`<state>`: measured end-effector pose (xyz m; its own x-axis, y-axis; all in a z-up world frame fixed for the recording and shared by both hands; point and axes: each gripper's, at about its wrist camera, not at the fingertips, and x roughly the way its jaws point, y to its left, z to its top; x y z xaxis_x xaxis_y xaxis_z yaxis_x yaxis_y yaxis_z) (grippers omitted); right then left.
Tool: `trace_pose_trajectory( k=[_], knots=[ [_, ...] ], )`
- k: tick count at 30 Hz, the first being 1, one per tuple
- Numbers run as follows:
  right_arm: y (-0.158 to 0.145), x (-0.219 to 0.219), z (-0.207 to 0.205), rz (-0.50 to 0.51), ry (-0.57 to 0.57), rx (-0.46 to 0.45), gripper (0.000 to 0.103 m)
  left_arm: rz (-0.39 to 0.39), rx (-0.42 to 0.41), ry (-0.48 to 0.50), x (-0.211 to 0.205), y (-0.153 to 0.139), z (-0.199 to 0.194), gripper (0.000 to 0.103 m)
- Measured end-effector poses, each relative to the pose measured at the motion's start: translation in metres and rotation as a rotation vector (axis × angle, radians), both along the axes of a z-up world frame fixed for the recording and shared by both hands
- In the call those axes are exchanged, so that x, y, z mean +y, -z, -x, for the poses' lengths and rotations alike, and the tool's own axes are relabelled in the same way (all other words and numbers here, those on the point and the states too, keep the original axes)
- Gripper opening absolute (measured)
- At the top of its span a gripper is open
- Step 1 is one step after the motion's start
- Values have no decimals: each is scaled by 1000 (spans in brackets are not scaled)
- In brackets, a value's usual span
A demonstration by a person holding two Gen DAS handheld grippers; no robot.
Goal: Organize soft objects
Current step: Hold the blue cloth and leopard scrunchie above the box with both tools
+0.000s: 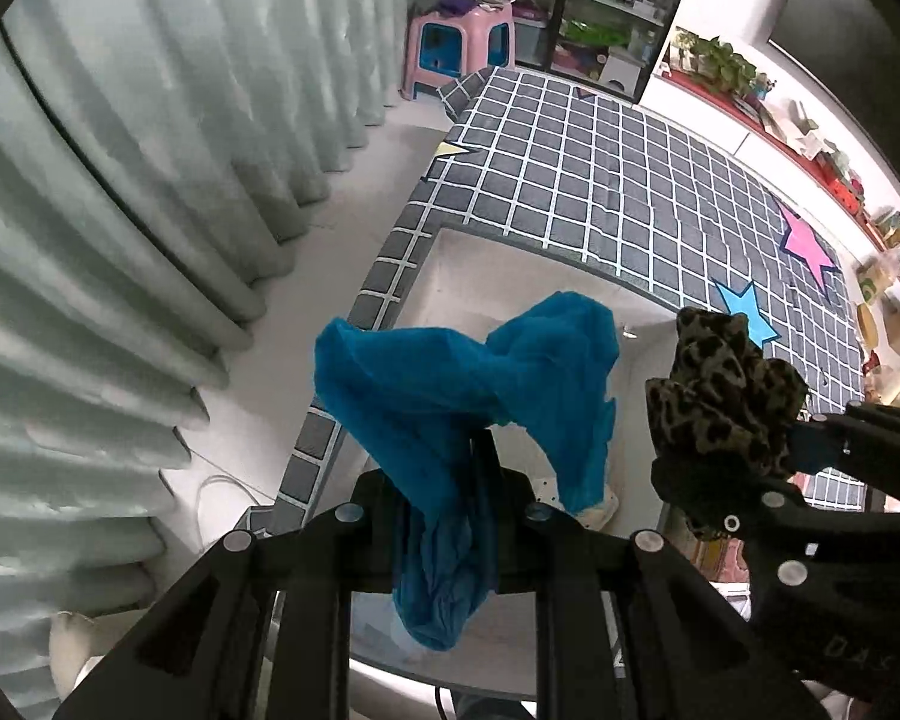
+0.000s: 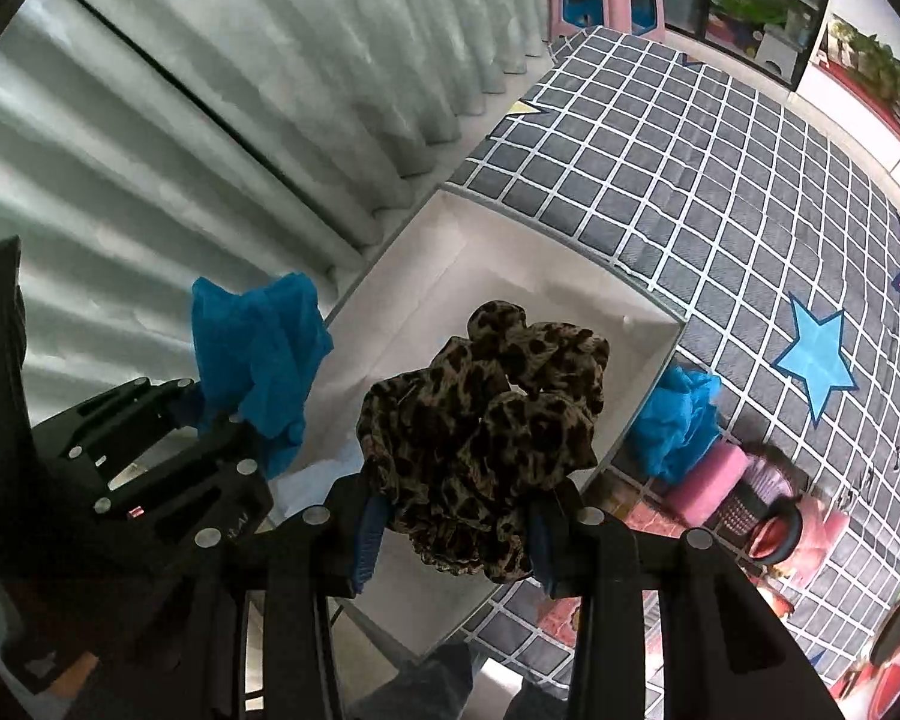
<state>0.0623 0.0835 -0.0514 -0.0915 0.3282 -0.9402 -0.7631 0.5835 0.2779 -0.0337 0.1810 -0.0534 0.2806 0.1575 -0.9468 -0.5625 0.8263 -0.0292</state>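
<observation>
Right wrist view alone shows blue mesh puff (image 2: 678,420) beside box (image 2: 648,396), each hand-held gripper clamping fabric

The bed (image 2: 690,192) wears a grey cover checked with white lines and printed with blue and pink stars. A white box (image 2: 570,294) sits open on it at the curtain-side edge, directly beneath and ahead of both claws. Just right of the right claw (image 2: 456,534), beside the box, lie a blue cloth (image 2: 678,420) and a pink thing (image 2: 714,480).
</observation>
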Motion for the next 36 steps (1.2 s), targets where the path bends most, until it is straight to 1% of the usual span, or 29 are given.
trace_pose_trajectory(
  k=[12, 28, 36],
  knots=[
    [0, -2, -5, 8, 12, 7, 41, 4, 20, 6, -1, 6, -10, 20],
    [9, -1, -16, 18, 31, 31, 41, 3, 37, 11, -1, 13, -16, 20],
    [15, 3, -20, 26, 32, 38, 41, 15, 52, 7, 3, 21, -24, 20]
  ],
)
